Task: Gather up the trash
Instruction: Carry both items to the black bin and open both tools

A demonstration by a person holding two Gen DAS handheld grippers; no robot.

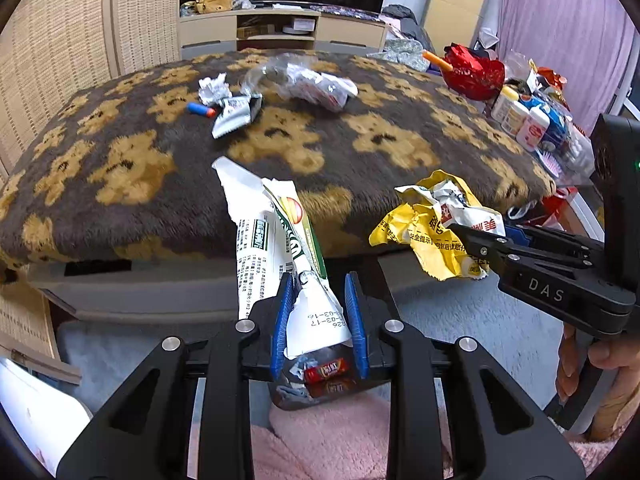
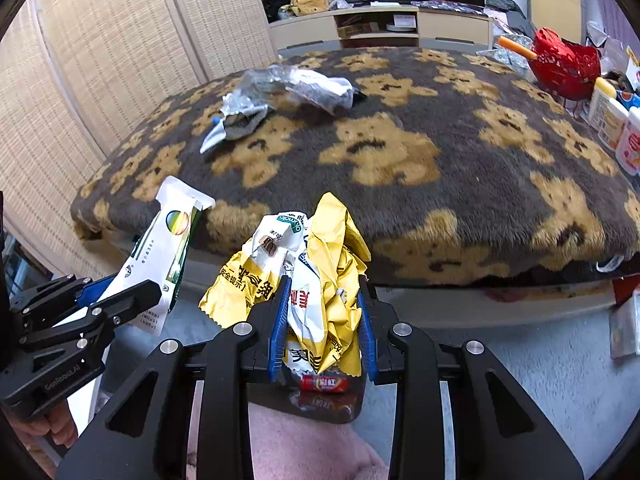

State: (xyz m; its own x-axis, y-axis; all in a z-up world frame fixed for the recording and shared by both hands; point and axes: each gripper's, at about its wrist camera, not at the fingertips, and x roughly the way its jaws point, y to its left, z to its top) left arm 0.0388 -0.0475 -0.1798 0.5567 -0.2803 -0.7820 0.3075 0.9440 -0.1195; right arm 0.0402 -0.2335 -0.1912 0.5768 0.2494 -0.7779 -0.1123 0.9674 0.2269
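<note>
My left gripper [image 1: 318, 280] is shut on a white and green wrapper [image 1: 276, 232], held in front of the bed's near edge; it also shows in the right wrist view [image 2: 168, 248]. My right gripper [image 2: 324, 284] is shut on a crumpled yellow and white wrapper [image 2: 320, 264], seen from the left wrist view [image 1: 436, 224] at the right. On the bear-print blanket [image 1: 360, 140] lie a crumpled white paper [image 1: 214, 88], a silver foil packet [image 1: 234, 114], a blue and orange tube [image 1: 201, 109] and a clear plastic bag [image 1: 308, 80].
A red foil bowl [image 1: 474, 70] and several bottles [image 1: 524, 118] stand on a side table at the right. A woven screen [image 1: 60, 48] stands at the left. A TV cabinet [image 1: 280, 28] is behind the bed. Grey carpet [image 2: 540, 368] lies below.
</note>
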